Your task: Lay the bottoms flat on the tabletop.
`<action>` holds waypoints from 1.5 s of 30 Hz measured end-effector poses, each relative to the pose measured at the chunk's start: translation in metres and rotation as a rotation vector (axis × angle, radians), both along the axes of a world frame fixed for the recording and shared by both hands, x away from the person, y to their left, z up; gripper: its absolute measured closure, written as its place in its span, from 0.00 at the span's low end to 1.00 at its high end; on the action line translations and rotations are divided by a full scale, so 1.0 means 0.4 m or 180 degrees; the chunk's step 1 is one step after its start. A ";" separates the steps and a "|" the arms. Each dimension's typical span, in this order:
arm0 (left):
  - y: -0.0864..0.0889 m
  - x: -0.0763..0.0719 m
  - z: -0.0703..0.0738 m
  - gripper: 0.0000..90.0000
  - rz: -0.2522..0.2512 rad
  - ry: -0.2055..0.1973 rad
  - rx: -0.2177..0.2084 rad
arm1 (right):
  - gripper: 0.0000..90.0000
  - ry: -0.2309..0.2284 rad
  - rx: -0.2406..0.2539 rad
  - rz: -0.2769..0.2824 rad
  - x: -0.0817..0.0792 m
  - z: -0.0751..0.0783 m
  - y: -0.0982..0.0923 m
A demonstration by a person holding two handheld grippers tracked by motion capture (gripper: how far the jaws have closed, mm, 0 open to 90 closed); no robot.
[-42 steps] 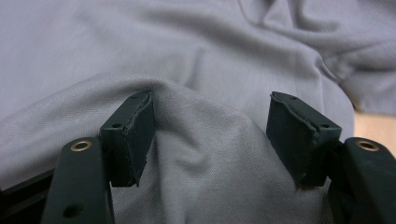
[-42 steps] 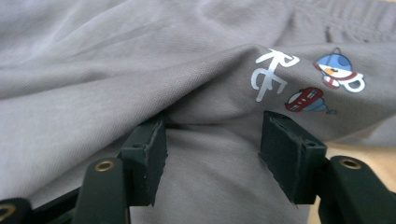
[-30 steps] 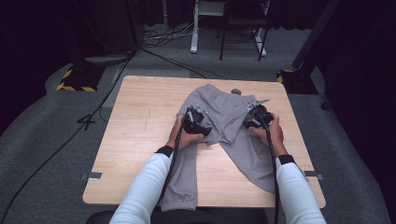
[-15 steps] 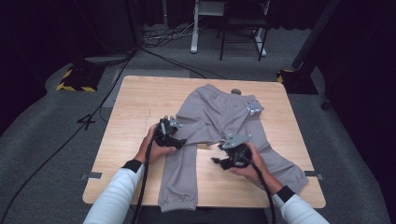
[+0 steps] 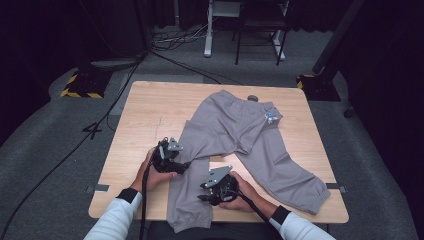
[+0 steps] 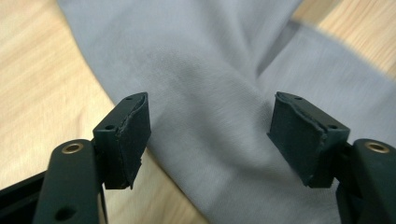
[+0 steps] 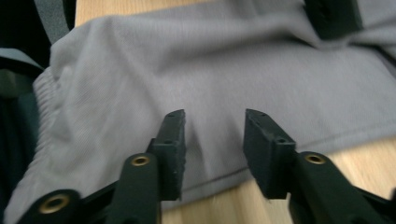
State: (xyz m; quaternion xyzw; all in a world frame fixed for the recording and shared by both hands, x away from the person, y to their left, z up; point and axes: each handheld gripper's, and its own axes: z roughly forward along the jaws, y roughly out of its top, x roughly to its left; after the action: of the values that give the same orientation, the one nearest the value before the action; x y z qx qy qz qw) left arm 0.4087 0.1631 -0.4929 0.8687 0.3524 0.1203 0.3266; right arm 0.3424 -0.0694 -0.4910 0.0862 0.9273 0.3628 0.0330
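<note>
Grey pants (image 5: 235,130) lie flat on the wooden table (image 5: 145,115), waist at the far side and legs spread toward me. My left gripper (image 5: 181,166) is at the left edge of the left leg (image 5: 187,205), open, with grey cloth (image 6: 210,93) lying under the gap between its jaws. My right gripper (image 5: 204,196) is at the inner edge of the same leg, nearer its cuff (image 7: 44,88), also open and a little above the cloth (image 7: 261,79). Nothing is gripped by either one.
A small dark object (image 5: 252,98) sits near the table's far edge by the waistband. A small pale tag (image 5: 270,117) lies on the pants' right hip. Bare wood (image 5: 140,125) shows left of the pants. Cables and a striped base (image 5: 80,86) lie on the floor.
Both grippers have come back from the waist area toward me, down to the left leg. The pants now lie spread flat, with the right leg stretched out to the right.
</note>
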 end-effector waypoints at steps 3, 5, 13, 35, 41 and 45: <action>0.014 -0.008 -0.002 0.30 0.0028 0.0041 -0.0024 | 0.72 -0.0034 -0.0041 0.0038 -0.022 0.003 -0.026; 0.019 -0.017 -0.005 0.31 0.0040 -0.0013 0.0024 | 0.73 -0.0025 -0.0080 0.0027 -0.037 0.006 -0.040; 0.034 -0.063 -0.004 0.28 0.0046 0.0051 0.0015 | 0.69 0.0099 -0.0156 0.0103 -0.118 0.012 -0.104; -0.063 -0.134 0.014 0.25 -0.0227 -0.0131 0.0055 | 0.66 -0.0019 -0.0063 -0.0383 -0.075 0.004 -0.114; -0.119 -0.134 0.004 0.25 -0.0459 -0.0101 0.0163 | 0.56 0.0169 -0.0133 -0.0035 -0.170 0.012 -0.094; -0.127 -0.133 -0.001 0.23 -0.0570 -0.0067 0.0135 | 0.56 -0.0007 -0.0056 -0.0171 -0.186 0.058 -0.144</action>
State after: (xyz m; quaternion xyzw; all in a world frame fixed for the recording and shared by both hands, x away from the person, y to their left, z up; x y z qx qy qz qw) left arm 0.3556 0.1125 -0.4933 0.9022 0.2673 0.1072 0.3212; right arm 0.2681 -0.1270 -0.4676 0.1104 0.9278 0.3537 0.0444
